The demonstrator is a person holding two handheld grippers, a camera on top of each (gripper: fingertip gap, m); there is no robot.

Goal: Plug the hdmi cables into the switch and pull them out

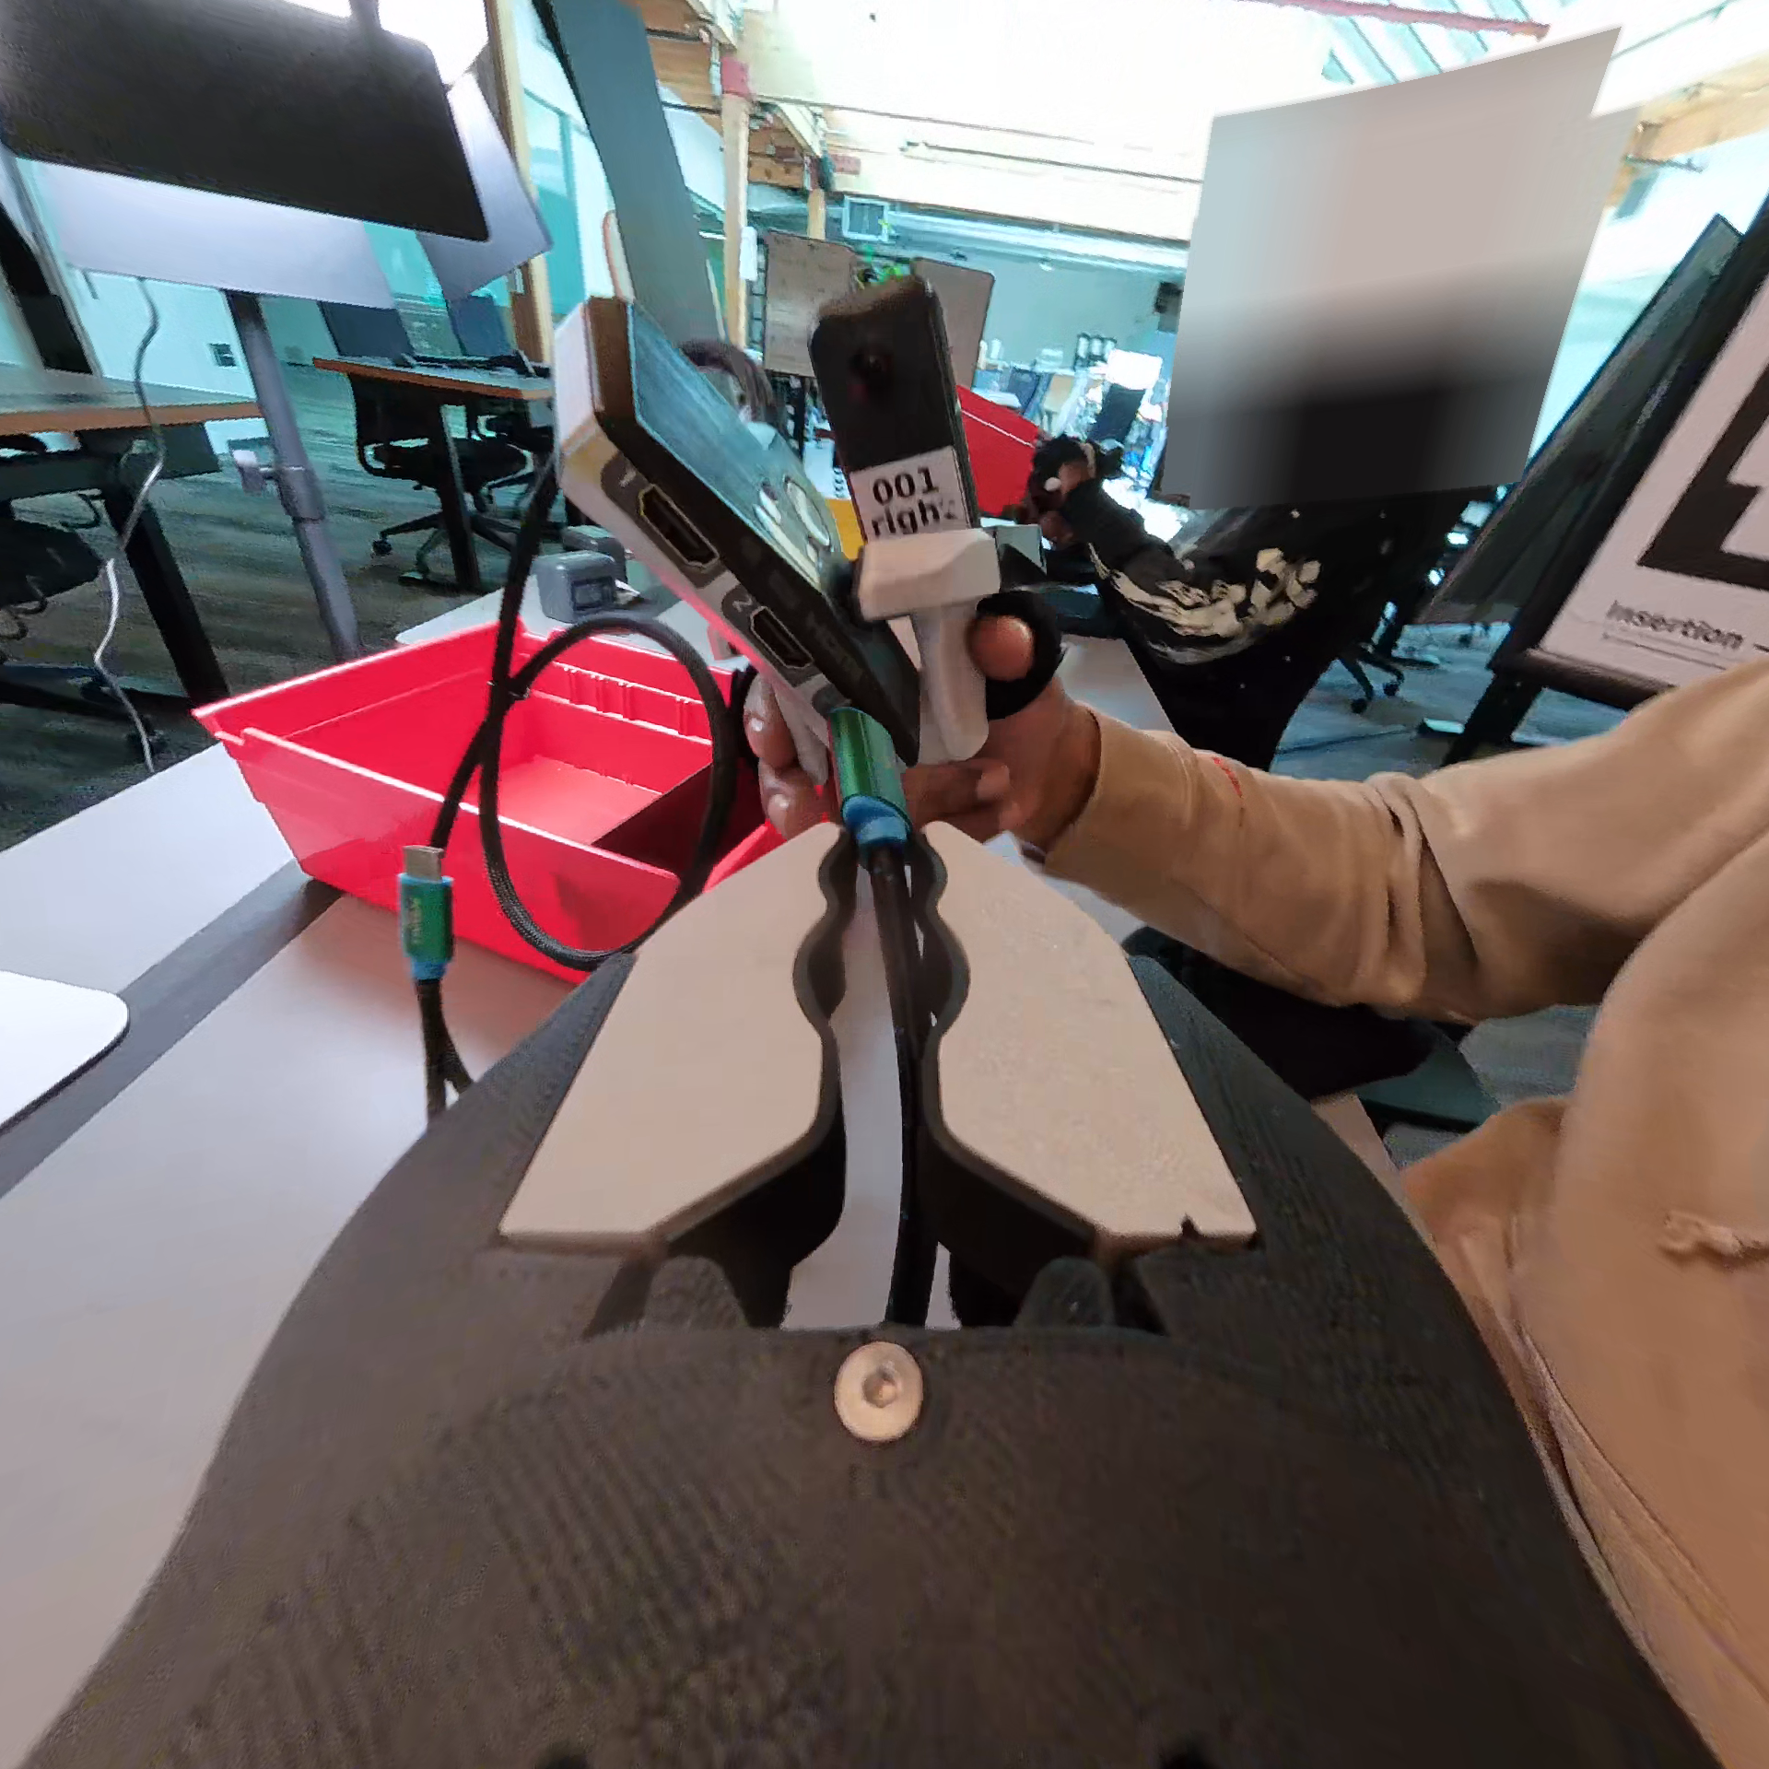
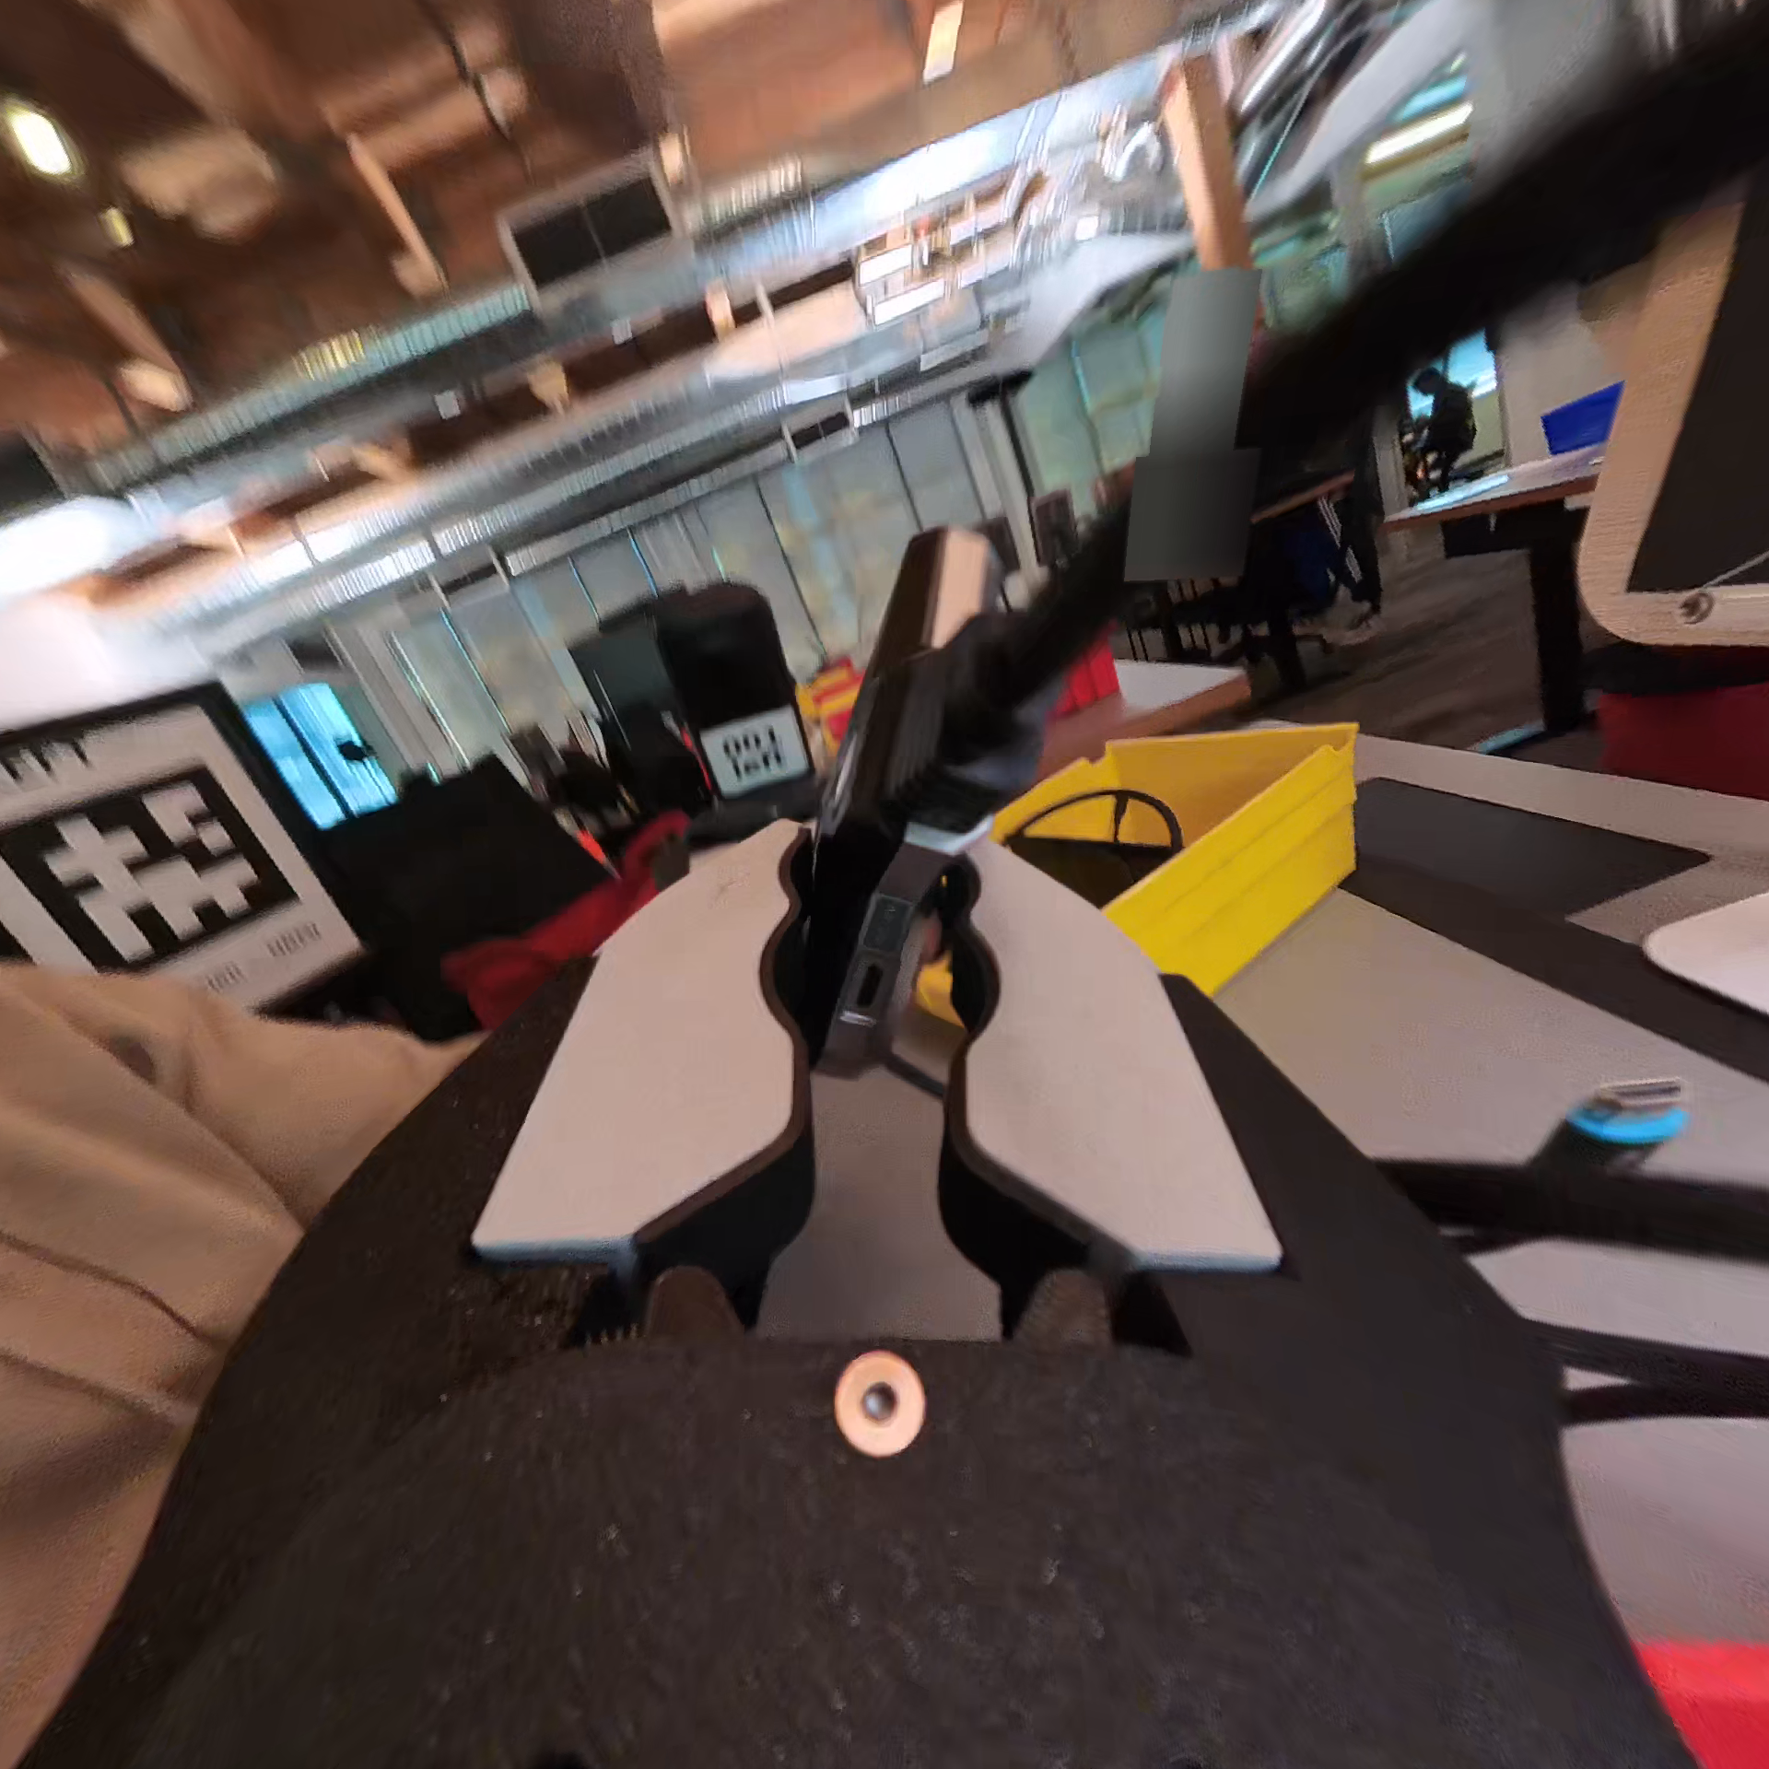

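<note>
The HDMI switch [image 1: 708,479], a black-topped box with a grey port side, is held up tilted in my right gripper [image 2: 885,852], which is shut on its end [image 2: 866,957]. Two ports on the grey side [image 1: 675,531] are empty. My left gripper [image 1: 876,842] is shut on a black HDMI cable [image 1: 905,1005] just behind its green plug [image 1: 866,766]. The plug's tip meets the switch at the lowest port; I cannot tell how deep it sits. A second green plug [image 1: 423,919] hangs loose at the left. A thick black cable [image 2: 1053,622] leaves the switch's far side.
A red bin [image 1: 459,766] stands on the grey table behind the cables. A yellow bin [image 2: 1235,842] sits to the right of the switch. A loose blue-collared plug [image 2: 1627,1115] lies on the table. The person's beige sleeve [image 1: 1340,862] crosses from the right. There is about 5 cm between the tips of the two grippers.
</note>
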